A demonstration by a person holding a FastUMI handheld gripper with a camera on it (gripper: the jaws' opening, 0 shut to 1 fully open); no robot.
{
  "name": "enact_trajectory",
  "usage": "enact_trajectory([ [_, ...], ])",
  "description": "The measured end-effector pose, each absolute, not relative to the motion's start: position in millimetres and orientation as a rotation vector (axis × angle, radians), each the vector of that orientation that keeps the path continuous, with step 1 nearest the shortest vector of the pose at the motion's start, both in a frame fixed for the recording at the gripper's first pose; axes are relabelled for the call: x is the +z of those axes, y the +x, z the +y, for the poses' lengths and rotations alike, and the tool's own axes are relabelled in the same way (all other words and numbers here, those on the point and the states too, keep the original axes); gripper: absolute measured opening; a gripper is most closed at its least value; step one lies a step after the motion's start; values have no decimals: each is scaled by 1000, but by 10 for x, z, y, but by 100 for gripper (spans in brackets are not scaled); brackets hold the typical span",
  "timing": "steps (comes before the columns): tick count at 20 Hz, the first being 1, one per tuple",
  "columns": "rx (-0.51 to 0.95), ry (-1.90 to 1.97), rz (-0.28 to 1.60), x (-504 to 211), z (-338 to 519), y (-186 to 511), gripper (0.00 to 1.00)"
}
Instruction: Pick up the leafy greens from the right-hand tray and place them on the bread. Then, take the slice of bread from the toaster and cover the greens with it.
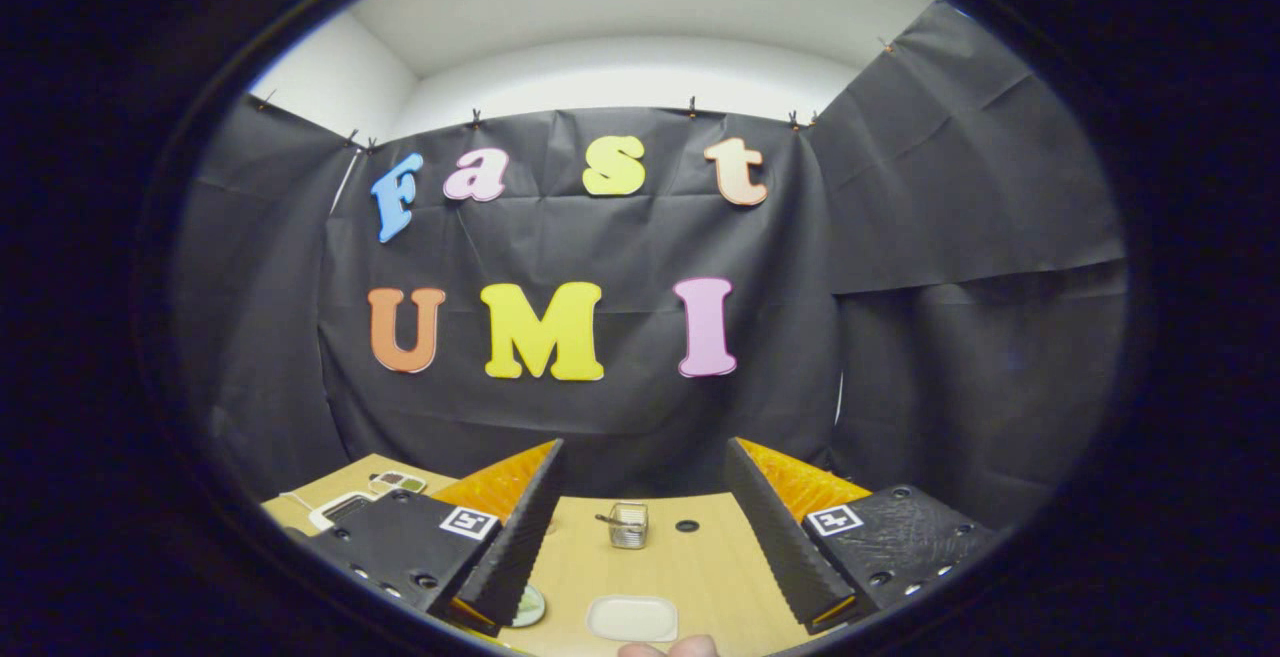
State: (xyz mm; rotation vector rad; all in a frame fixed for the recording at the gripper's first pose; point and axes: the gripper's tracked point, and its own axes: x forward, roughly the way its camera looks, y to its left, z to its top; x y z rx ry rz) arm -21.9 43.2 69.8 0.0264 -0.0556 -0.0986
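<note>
Wooden table (690, 567) lying below the wide-open, empty gripper (640, 517).
Toaster (628, 524) standing far; white tray (632, 618) sitting near; progress unclear.

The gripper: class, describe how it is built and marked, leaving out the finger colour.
The gripper has two long wedge-shaped fingers with ribbed inner faces, standing apart with nothing between them. Each sits on a black block body dotted with screw holes. Each block carries a small square black-and-white tag. Orange panels show behind the fingers.
</note>
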Motion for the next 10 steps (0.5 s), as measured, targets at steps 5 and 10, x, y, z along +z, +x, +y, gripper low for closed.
enact_trajectory([
  [5,-92,26,-66,670,759,-303,96],
  [10,-25,37,-50,638,1109,-281,96],
])
